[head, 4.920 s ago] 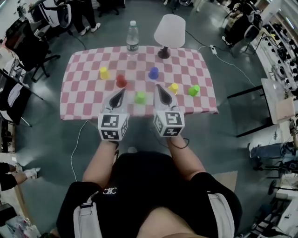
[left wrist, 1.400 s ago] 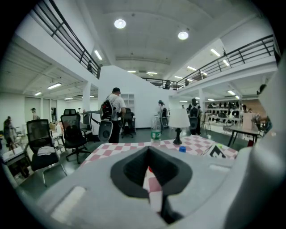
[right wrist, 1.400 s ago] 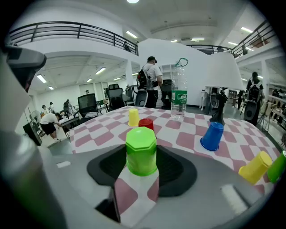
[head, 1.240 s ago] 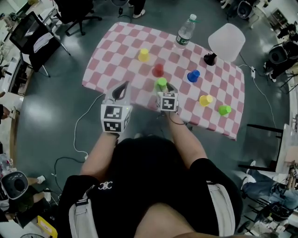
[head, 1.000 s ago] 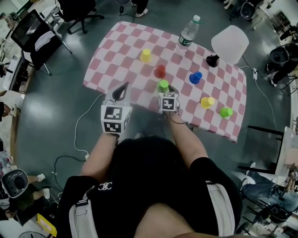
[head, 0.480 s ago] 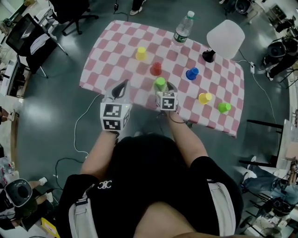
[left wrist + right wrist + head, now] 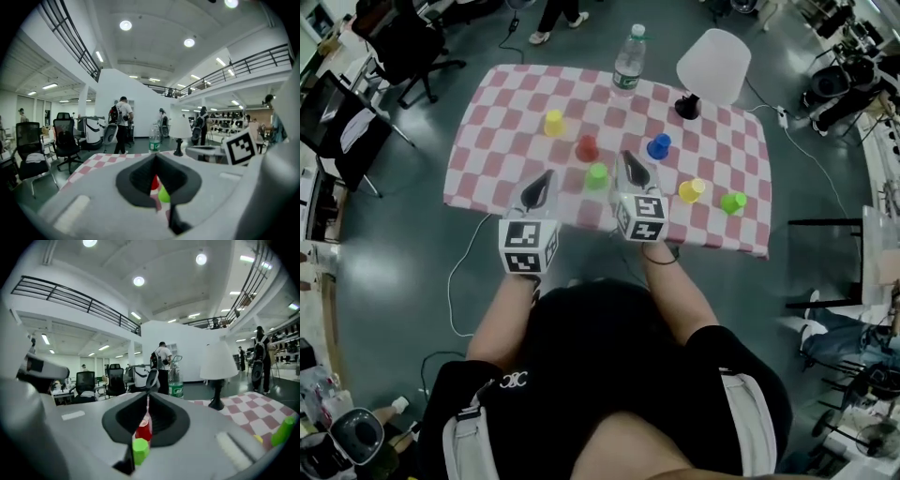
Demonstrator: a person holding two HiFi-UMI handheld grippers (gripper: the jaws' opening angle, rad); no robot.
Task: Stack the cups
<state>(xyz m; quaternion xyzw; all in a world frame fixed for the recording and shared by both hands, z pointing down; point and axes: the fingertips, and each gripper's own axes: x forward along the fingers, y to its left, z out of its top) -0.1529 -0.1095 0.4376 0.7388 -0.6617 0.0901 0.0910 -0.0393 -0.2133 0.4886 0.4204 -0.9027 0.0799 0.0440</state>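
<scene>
Blue cup [image 7: 658, 146], head view only

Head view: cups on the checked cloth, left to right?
Yellow plastic cup → red plastic cup → blue plastic cup → second yellow plastic cup → rightmost green plastic cup. Other green cup overlaps red sideways; skipped.

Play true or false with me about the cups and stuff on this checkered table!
1. The red plastic cup has another cup stacked on it. False: it stands alone, with the nearest green plastic cup beside it, apart.
2. The clear plastic water bottle stands upright. True.
3. There are two blue cups. False: there is only one blue plastic cup.
4. The white-shaded lamp stands on the red-and-white checked tablecloth. True.
</scene>
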